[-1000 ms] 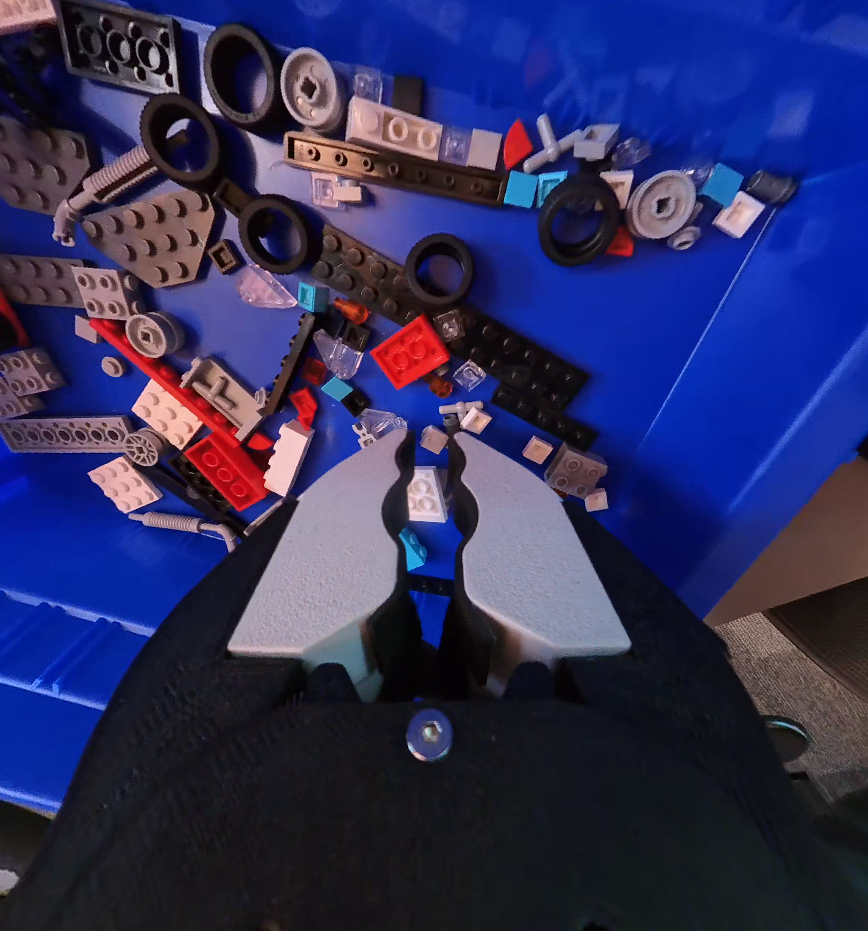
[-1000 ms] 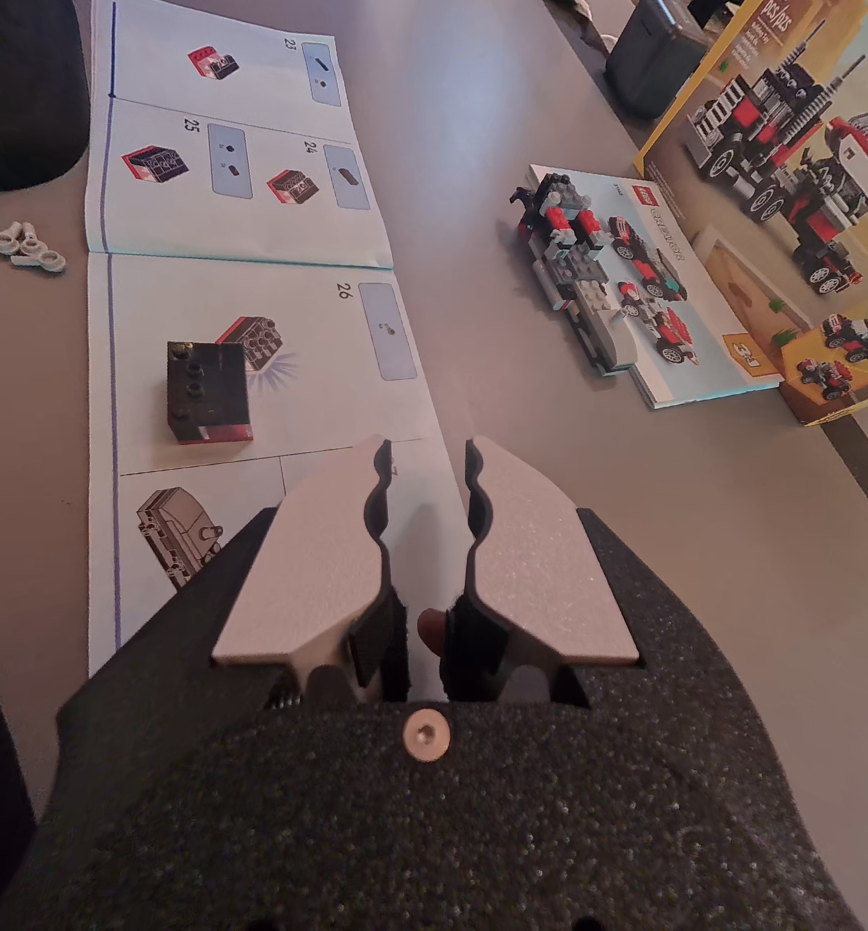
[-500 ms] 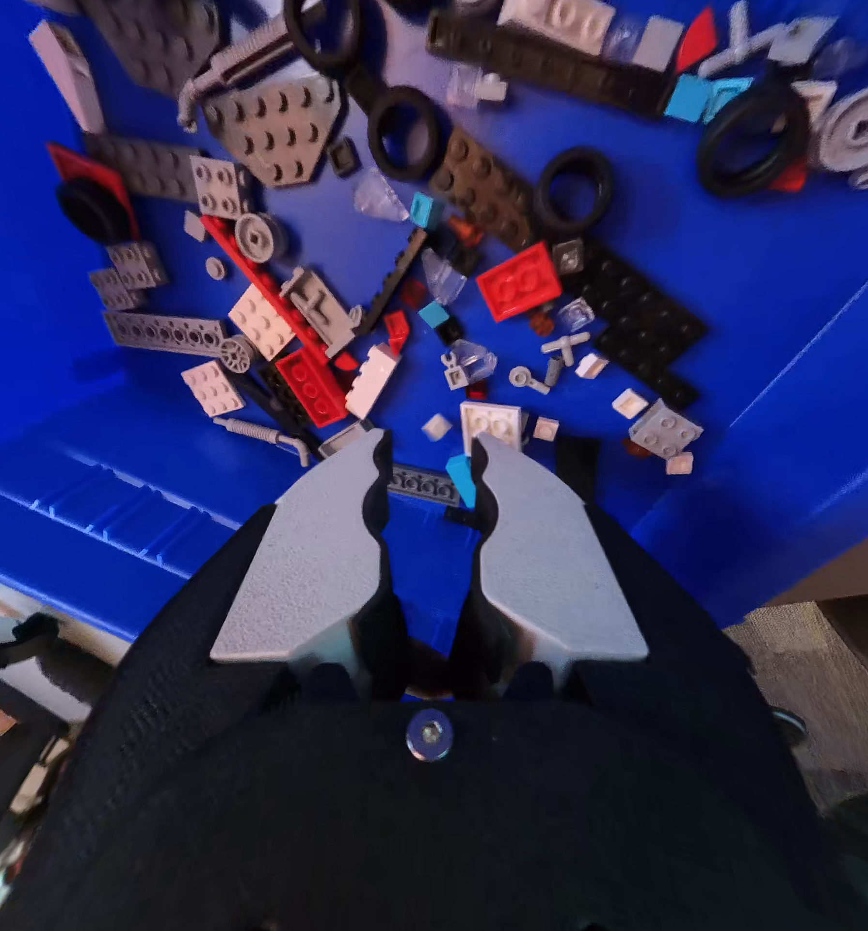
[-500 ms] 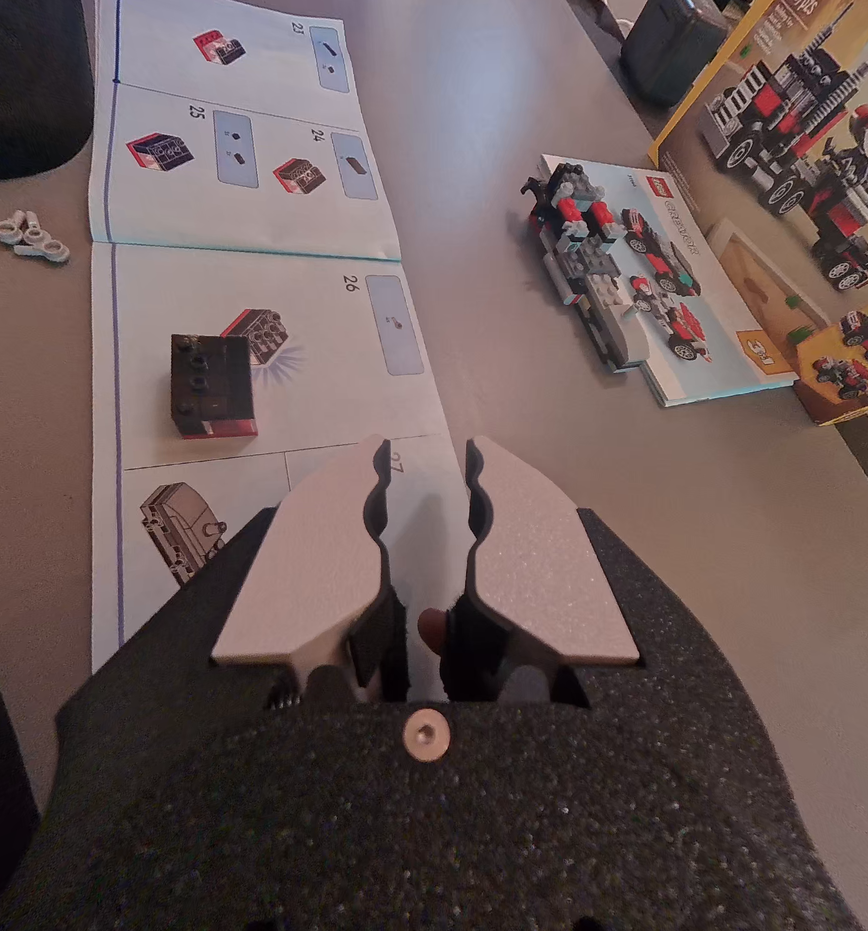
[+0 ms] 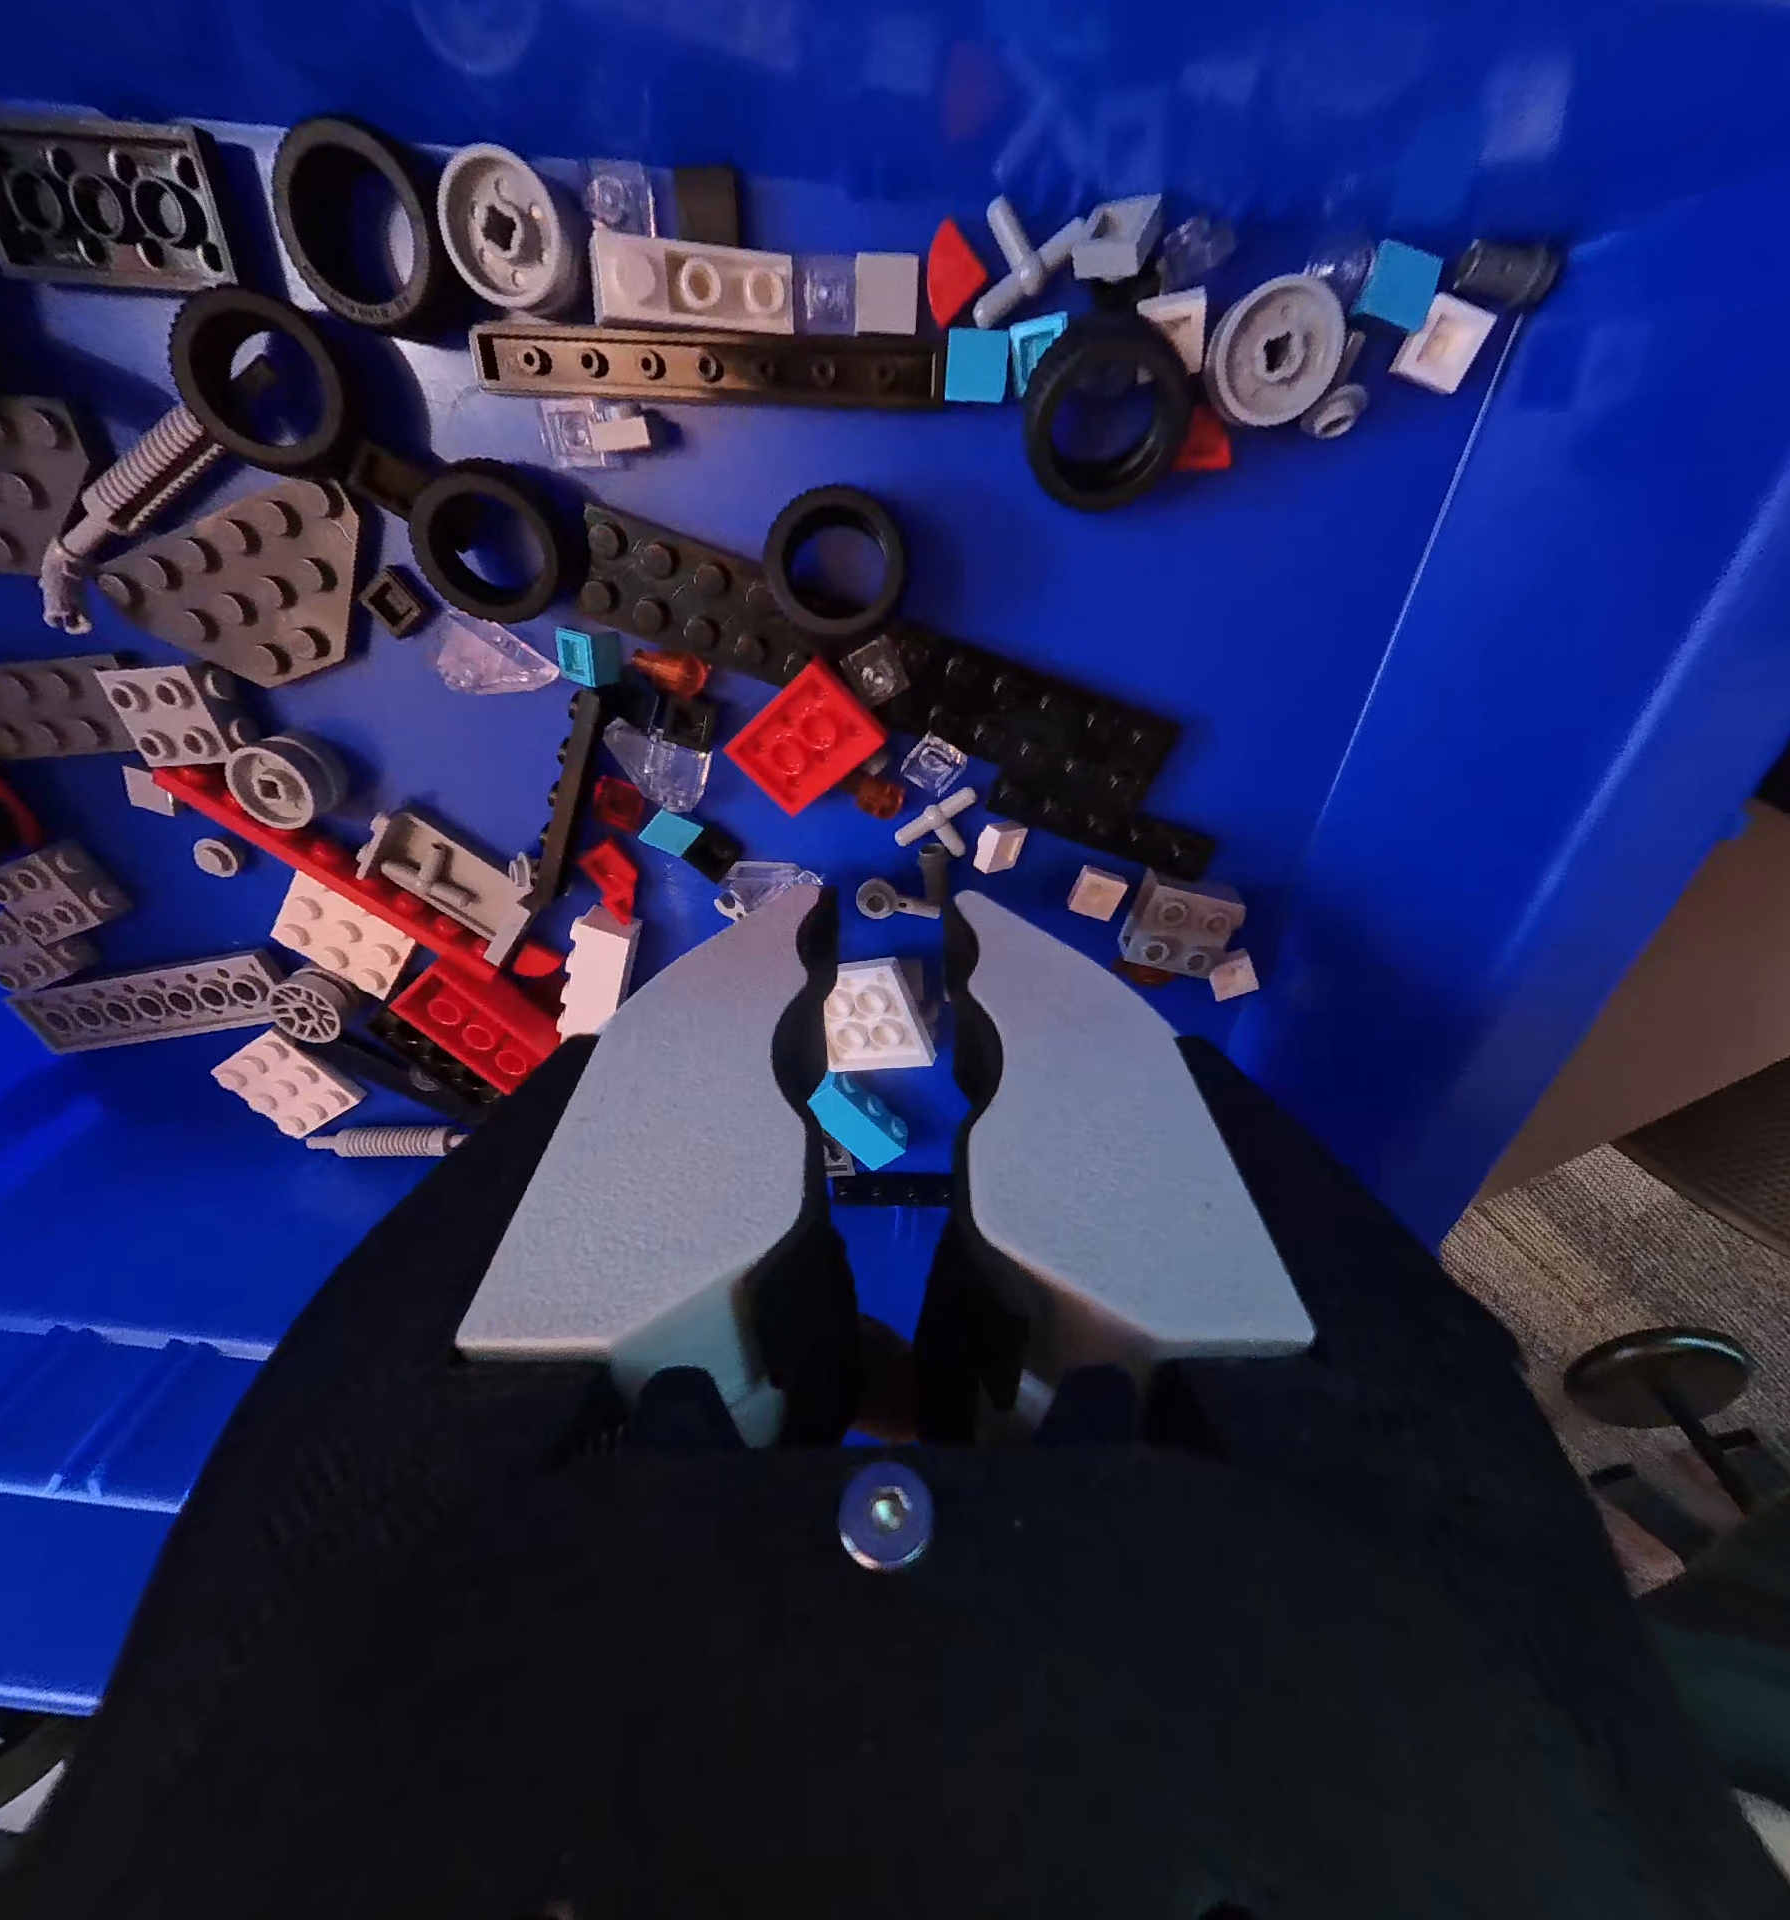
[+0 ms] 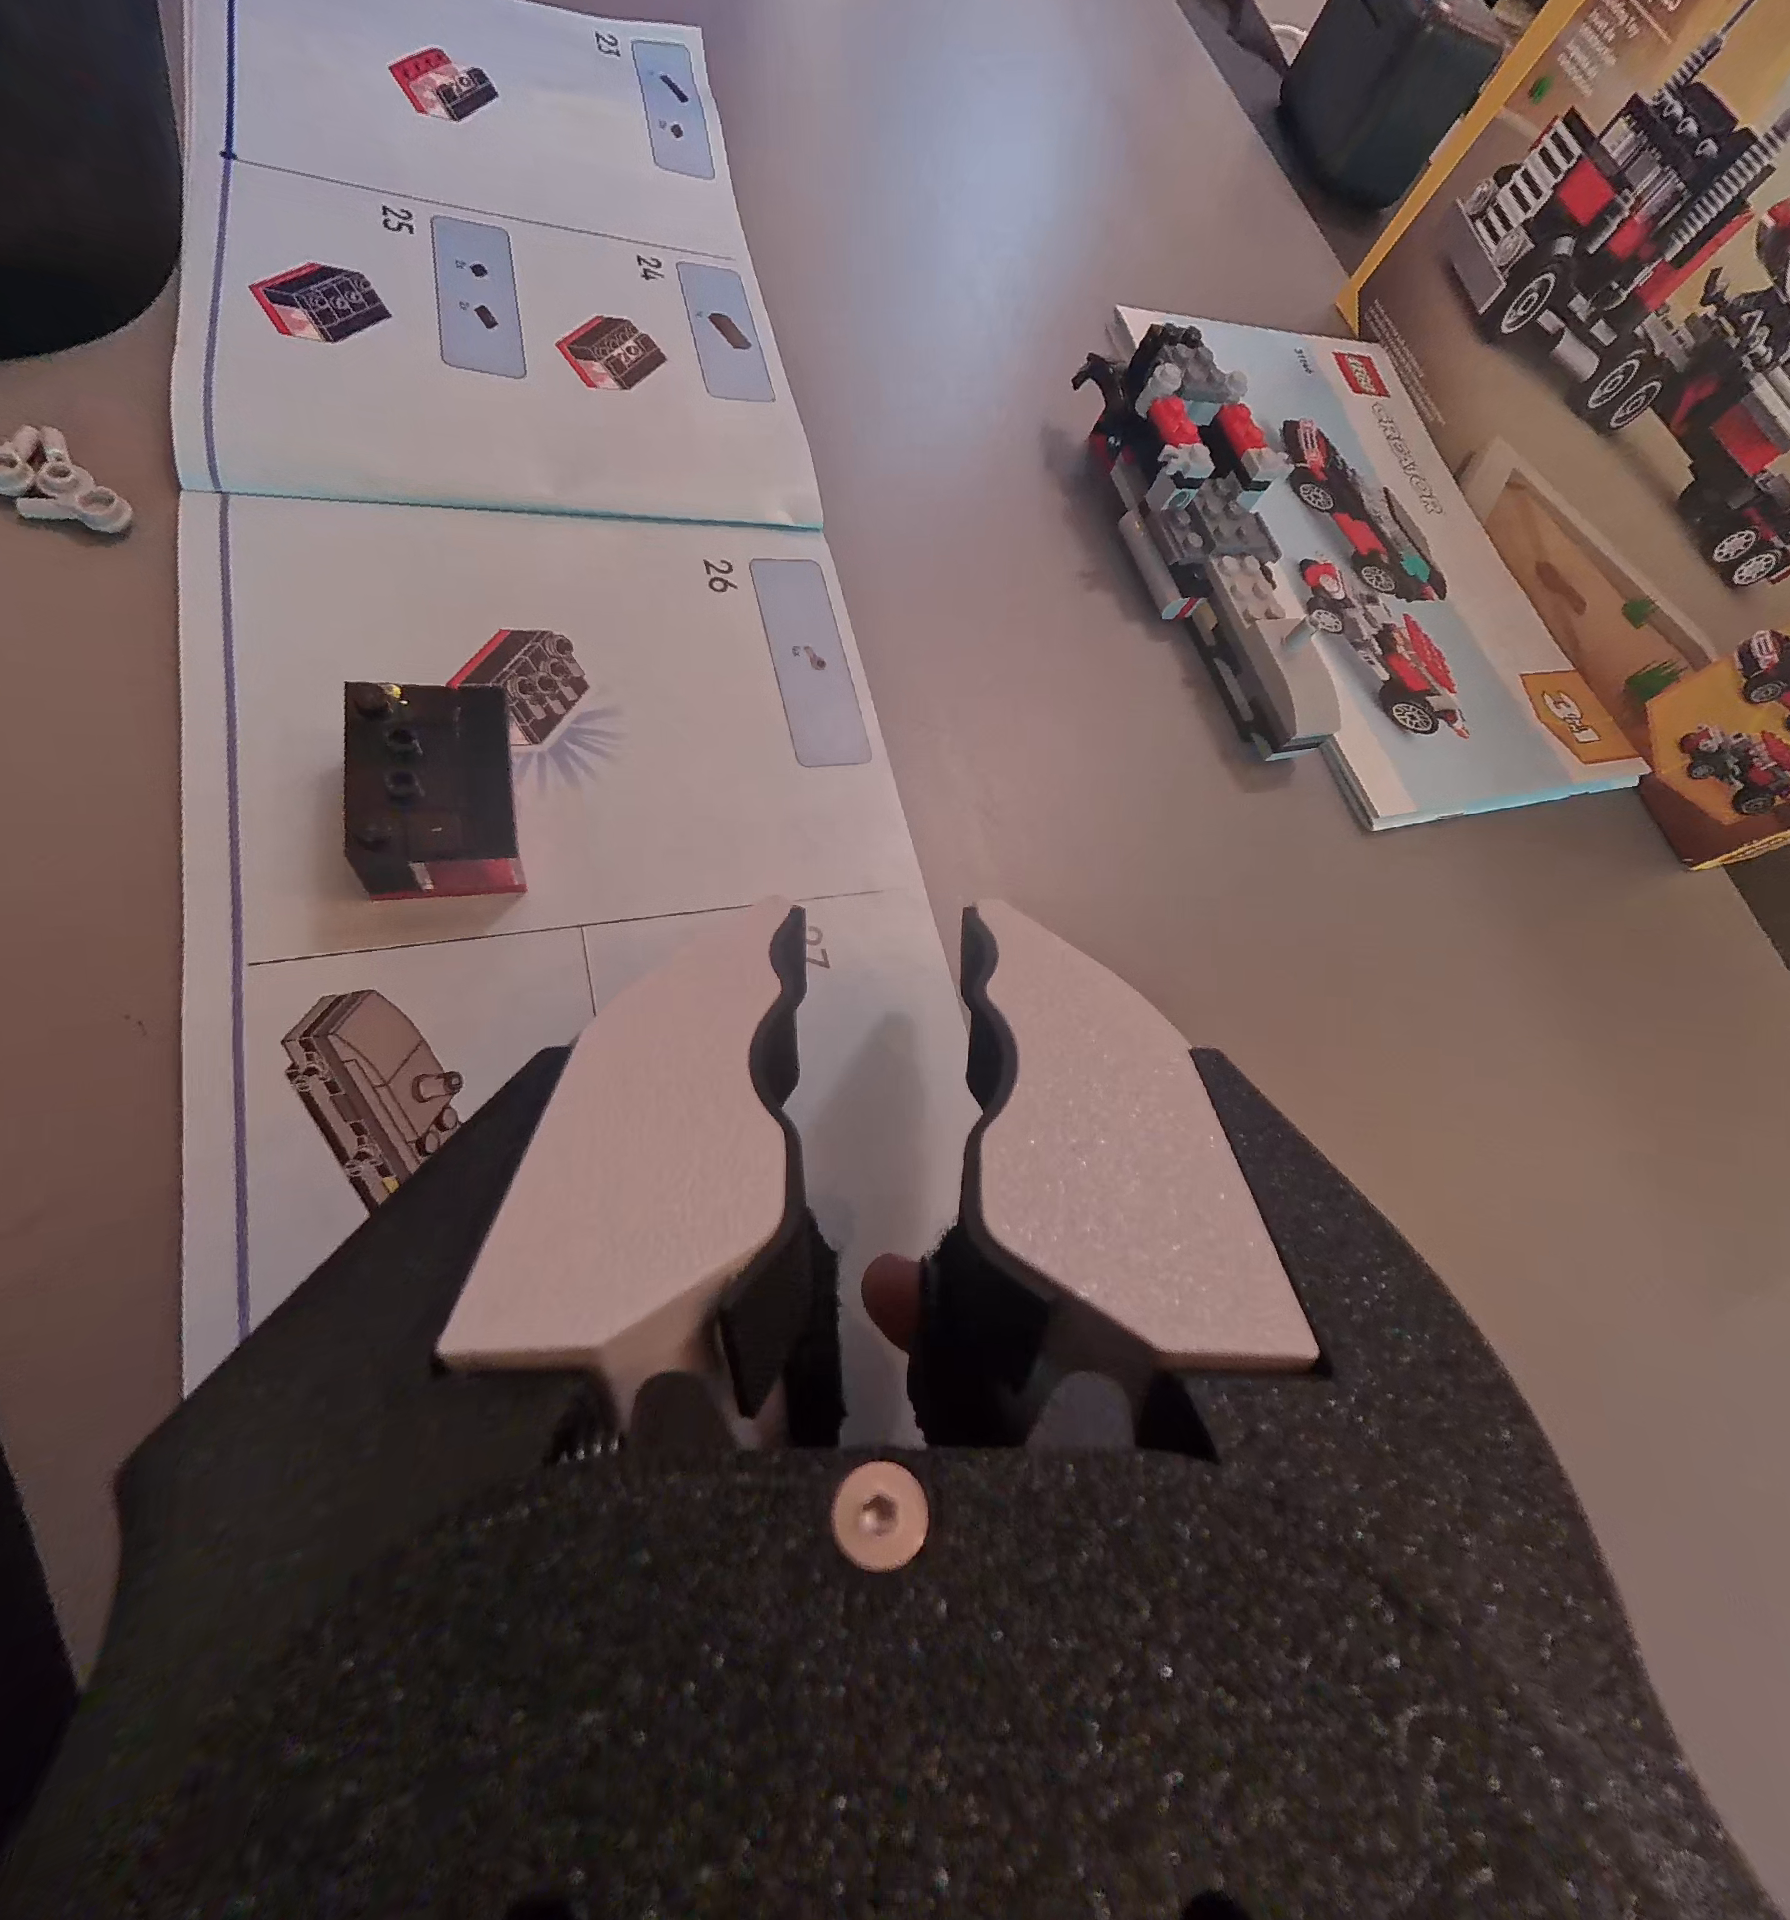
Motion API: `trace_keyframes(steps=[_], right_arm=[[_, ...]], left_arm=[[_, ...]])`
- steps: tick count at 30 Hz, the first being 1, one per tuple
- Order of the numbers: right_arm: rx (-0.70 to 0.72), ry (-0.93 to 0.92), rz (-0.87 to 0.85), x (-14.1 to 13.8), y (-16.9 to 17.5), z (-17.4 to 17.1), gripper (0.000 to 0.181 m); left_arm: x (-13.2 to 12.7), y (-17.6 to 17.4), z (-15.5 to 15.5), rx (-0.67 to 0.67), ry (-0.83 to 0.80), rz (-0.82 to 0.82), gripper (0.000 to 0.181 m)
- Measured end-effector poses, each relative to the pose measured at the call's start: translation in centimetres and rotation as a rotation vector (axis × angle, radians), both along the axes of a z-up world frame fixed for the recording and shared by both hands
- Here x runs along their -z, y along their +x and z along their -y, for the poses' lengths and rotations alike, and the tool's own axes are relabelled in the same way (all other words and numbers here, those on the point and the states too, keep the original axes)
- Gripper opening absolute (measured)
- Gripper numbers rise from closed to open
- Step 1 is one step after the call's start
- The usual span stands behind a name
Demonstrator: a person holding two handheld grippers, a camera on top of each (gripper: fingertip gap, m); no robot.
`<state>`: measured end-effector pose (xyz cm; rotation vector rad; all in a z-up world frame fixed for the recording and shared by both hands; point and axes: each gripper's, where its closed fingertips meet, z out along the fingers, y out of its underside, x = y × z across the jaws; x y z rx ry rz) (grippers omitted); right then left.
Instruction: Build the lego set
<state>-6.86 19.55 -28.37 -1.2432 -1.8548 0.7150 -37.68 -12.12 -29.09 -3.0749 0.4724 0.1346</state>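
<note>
In the left wrist view my left gripper [image 5: 886, 914] is open and empty, low over loose bricks in a blue bin [image 5: 1390, 675]. A white 2x2 plate [image 5: 875, 1013] and a small light-blue brick [image 5: 860, 1122] show in the gap between its fingers. A small grey pin piece [image 5: 886, 902] lies just past the tips. In the right wrist view my right gripper [image 6: 878, 920] is open and empty above the open instruction booklet [image 6: 558, 665]. A black and red block assembly [image 6: 423, 795] stands on the booklet, ahead and to the left.
The bin also holds black tyres [image 5: 351, 239], grey wheels [image 5: 1275, 348], a red 2x2 plate [image 5: 803, 738] and long black plates [image 5: 704, 364]. On the grey table a partly built truck [image 6: 1213, 540] sits on a second booklet [image 6: 1473, 665], beside the set's box [image 6: 1680, 312]. Small grey pieces [image 6: 49, 483] lie at far left. The left gripper's tips are roughly 45 cm from the right gripper's.
The left gripper has moved forward and down into the bin again, so the white plate and blue brick now lie between its fingers. The right gripper has drifted only slightly.
</note>
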Motion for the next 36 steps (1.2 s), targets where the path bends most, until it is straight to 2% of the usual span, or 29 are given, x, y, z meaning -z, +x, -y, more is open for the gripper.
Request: trace_keyframes(steps=[7,21,26,30,33,36], right_arm=[[0.001,-0.001,0.002,0.1,0.0,0.0,0.029],[-0.002,-0.003,0.013,0.3,0.0,0.0,0.029],[-0.001,-0.002,0.010,0.2,0.0,0.0,0.029],[-0.005,0.001,0.008,0.1,0.0,0.1,0.029],[-0.007,0.004,0.000,-0.1,0.0,0.2,0.029],[-0.011,0.010,-0.010,-0.4,-0.1,0.3,0.029]], left_arm=[[0.0,0.7,0.4,0.027,-0.023,0.072,0.019],[0.6,-0.1,0.7,0.027,-0.042,0.059,0.016],[-0.4,0.2,0.3,0.045,0.012,0.030,0.016],[-3.6,0.8,-1.2,0.068,0.183,-0.051,0.016],[-7.5,2.7,-4.0,0.101,0.451,-0.086,0.016],[-11.4,6.6,-7.5,0.159,0.764,-0.032,0.016]])
